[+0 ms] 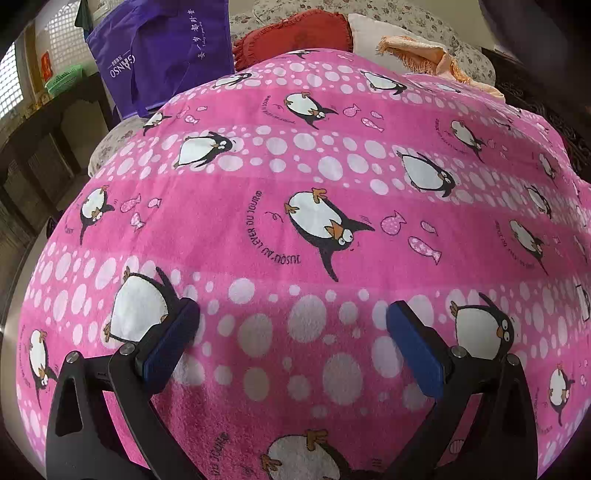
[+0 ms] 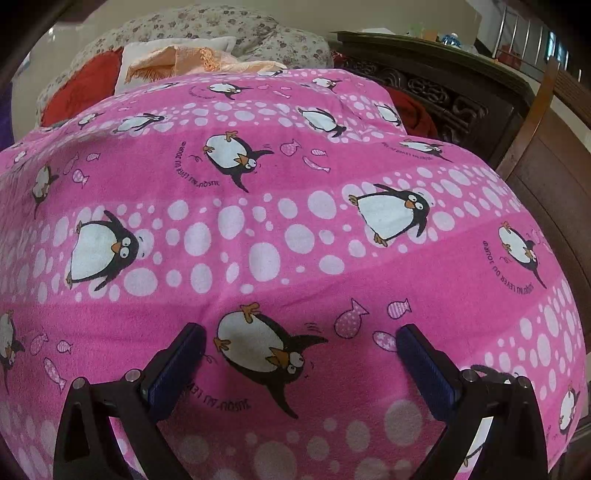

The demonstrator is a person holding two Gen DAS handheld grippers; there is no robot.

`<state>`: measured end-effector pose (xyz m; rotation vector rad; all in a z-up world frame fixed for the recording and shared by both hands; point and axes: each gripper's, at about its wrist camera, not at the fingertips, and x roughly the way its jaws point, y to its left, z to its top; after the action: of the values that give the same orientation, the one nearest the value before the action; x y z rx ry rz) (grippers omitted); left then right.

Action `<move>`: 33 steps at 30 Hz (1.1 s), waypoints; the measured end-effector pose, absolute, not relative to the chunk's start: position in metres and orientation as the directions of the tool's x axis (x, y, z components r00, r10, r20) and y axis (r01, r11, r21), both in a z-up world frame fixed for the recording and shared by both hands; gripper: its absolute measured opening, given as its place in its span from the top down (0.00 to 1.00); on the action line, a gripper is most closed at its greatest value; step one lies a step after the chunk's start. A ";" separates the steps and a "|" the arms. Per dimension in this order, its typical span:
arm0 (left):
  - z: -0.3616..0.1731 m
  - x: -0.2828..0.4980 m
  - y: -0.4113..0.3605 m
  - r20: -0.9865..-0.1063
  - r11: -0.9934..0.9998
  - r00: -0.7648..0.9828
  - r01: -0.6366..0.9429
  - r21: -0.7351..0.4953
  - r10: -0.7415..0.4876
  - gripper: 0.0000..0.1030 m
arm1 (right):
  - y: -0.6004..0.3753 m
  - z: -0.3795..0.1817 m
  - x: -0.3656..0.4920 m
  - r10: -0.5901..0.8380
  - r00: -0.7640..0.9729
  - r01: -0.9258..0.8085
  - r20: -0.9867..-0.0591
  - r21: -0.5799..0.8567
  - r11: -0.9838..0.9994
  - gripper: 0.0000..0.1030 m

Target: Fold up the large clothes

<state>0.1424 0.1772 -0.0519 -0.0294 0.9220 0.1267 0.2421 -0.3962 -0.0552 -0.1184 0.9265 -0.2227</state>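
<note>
A large pink blanket (image 1: 295, 206) printed with penguins, fish and white dots lies spread flat over a bed and fills both views (image 2: 295, 229). My left gripper (image 1: 291, 314) hovers low over its near part, jaws wide apart, nothing between the blue pads (image 1: 413, 347). In the right wrist view my right gripper (image 2: 301, 336) is likewise open above the cloth, straddling a penguin print, its pads (image 2: 177, 365) holding nothing. The blanket's far edge reaches the pillows; its right edge hangs toward dark wood.
At the head of the bed lie a red cushion (image 1: 295, 35), an orange fringed cloth (image 1: 424, 51) and a floral pillow (image 2: 221, 26). A purple bag (image 1: 162, 55) hangs at the far left. A dark carved wooden headboard (image 2: 461, 88) stands on the right.
</note>
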 end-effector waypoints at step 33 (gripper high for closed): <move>-0.052 0.143 0.177 -0.796 0.992 0.597 -0.121 0.033 0.100 0.00 | -0.391 -0.056 0.241 -0.258 0.585 0.144 -0.769 -0.215 0.966 0.00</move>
<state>0.1429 0.1773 -0.0520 -0.0252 0.9221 0.1280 0.2413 -0.3913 -0.0560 -0.1341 0.9172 -0.2357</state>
